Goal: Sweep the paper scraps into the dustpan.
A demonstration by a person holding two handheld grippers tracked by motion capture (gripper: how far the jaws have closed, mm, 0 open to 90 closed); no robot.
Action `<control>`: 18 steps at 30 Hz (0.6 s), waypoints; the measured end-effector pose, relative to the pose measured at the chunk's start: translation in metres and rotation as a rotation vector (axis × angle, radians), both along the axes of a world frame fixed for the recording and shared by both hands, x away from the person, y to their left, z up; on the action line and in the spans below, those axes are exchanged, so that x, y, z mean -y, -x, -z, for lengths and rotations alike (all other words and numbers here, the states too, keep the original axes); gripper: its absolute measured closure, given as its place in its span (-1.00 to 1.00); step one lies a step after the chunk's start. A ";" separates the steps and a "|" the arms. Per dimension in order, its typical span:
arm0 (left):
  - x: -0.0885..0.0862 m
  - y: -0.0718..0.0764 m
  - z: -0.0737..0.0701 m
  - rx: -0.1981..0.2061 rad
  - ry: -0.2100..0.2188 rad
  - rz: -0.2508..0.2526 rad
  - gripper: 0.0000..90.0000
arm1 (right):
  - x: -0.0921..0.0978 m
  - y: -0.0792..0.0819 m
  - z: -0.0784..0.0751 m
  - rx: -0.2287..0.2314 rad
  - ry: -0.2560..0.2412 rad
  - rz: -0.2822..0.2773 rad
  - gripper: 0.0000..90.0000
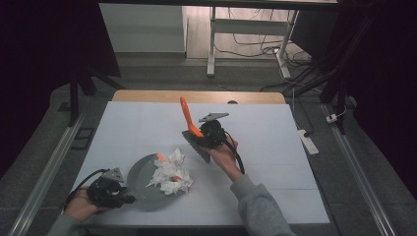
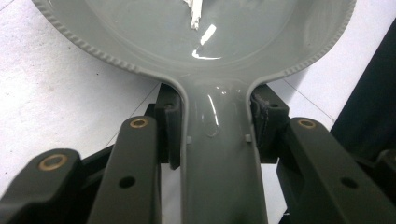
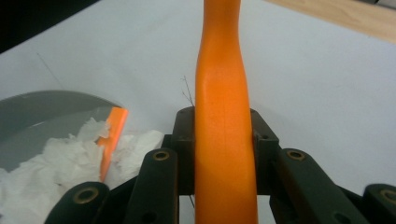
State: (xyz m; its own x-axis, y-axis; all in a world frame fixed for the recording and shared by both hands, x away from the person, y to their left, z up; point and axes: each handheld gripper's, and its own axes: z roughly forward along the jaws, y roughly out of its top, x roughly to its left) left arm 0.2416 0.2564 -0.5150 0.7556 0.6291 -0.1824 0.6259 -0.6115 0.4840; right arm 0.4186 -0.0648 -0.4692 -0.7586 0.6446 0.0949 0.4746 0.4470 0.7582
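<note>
Grey dustpan (image 1: 142, 179), rigid glossy plastic, is clamped by its handle in the left gripper (image 1: 123, 196) at the near-left table (image 1: 275, 147), crumpled tissues (image 1: 169, 174) piled lightly at its mouth, while the orange-handled brush (image 1: 189, 125) is gripped mid-handle by the right gripper (image 1: 204, 136).

Bench (image 1: 275, 147): white top, with a bare wooden strip along its far edge.
Dustpan (image 1: 140, 177): grey, lying on the bench just ahead of the left jaws, its handle running back between them.
Crumpled tissue (image 1: 172, 174): white heap with orange bits, on the dustpan's far lip and the bench, down-left of the right jaws.
</note>
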 end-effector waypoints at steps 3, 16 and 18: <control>0.000 0.000 0.000 -0.001 0.001 0.000 0.38 | -0.004 -0.003 0.007 -0.019 0.013 0.004 0.56; 0.001 0.000 0.000 -0.003 0.004 -0.003 0.38 | -0.014 0.001 0.015 -0.041 0.049 -0.014 0.56; 0.001 0.000 0.000 -0.003 0.004 -0.002 0.38 | -0.016 0.002 0.015 -0.046 0.047 -0.015 0.56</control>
State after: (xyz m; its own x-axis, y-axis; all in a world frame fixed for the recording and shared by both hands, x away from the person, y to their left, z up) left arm 0.2419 0.2551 -0.5151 0.7538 0.6300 -0.1868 0.6286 -0.6084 0.4845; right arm 0.4170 -0.0484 -0.4846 -0.7639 0.6376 0.0996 0.5011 0.4887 0.7142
